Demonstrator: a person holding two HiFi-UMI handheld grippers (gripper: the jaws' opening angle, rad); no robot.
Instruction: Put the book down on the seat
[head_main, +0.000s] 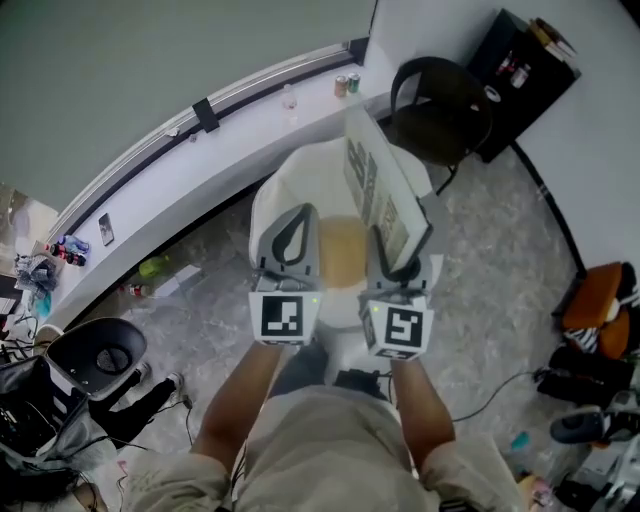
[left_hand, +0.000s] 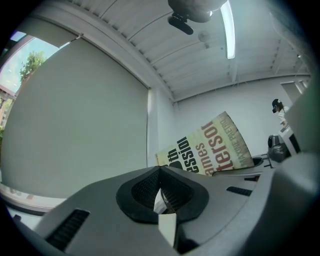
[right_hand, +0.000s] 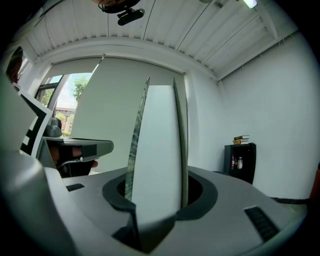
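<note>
Book (head_main: 380, 185) judged light, fairly stiff; right gripper (head_main: 398, 250) jaws clamp its lower edge above the seat (head_main: 340, 258); left gripper (head_main: 297, 225) jaws closed, empty.

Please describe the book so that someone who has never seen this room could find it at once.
Find the white chair with the tan seat at the centre of the head view. Over its right side the right gripper holds the book upright; its cream cover with large printed letters sets it apart.
</note>
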